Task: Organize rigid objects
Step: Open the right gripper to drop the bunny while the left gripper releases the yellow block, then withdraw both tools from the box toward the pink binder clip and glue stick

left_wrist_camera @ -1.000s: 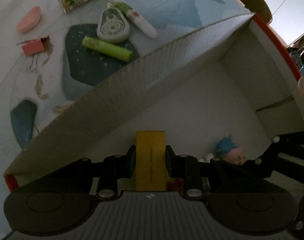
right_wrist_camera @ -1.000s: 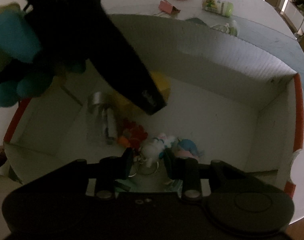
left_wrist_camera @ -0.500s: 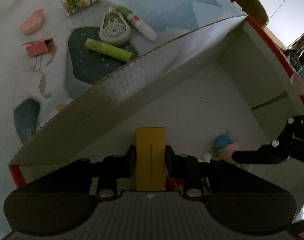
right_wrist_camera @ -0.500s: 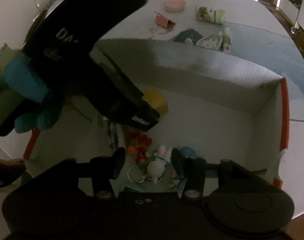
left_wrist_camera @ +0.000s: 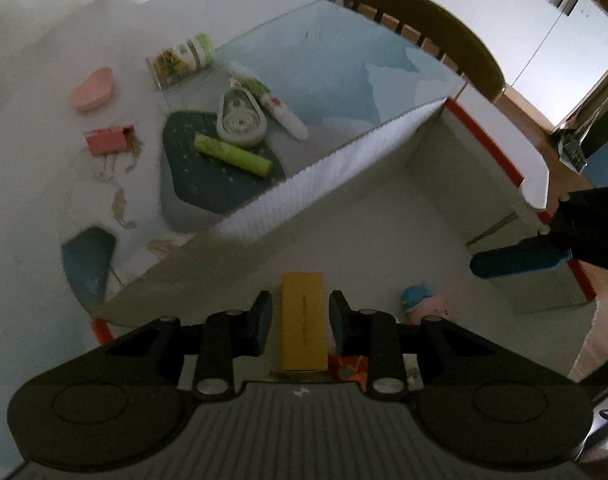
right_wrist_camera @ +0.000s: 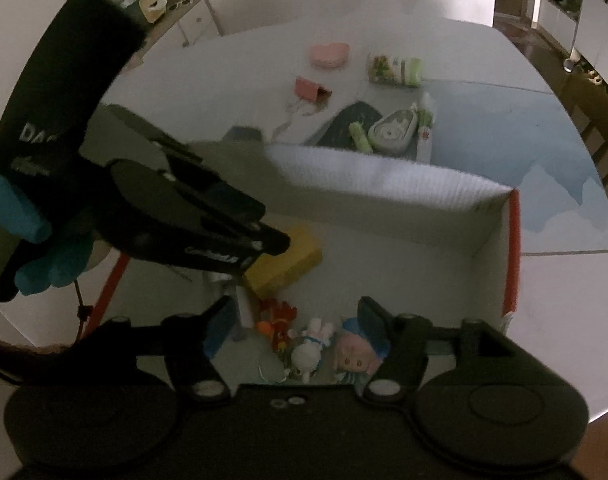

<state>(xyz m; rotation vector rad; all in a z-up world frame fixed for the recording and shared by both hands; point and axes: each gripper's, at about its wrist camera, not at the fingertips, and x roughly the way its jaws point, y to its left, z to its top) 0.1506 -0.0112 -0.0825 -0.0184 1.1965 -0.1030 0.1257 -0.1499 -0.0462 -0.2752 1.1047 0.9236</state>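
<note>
I see the left gripper (left_wrist_camera: 299,320) closed on a yellow rectangular block (left_wrist_camera: 304,344), gripping its two long sides. The block's long axis runs along the fingers, so it points steeply down into the white cardboard box with the red rim (left_wrist_camera: 344,168). It hangs over the left part of the box, just short of the far wall.

The right gripper (right_wrist_camera: 295,320) has just been opening its jaws, and they now stand well apart with nothing pressed between them. A small white rabbit figure (right_wrist_camera: 310,350), a pink-faced doll in a blue hat (right_wrist_camera: 354,356) and a red-orange toy (right_wrist_camera: 279,318) show in the gap, but they lie on the box floor below, clear of the pads.

More things wait on the pale table (left_wrist_camera: 344,60) beyond the far wall. The light green stick (left_wrist_camera: 233,155) and the grey teardrop-shaped tape dispenser (left_wrist_camera: 241,120) are nearest the box, and a pink binder clip (left_wrist_camera: 107,140) lies further left. The right hand is the free one, so I would expect it to fetch next. From its side the green stick lies almost end-on, so open jaws would span its width with little rolling. The left only needs to let the block go.
</note>
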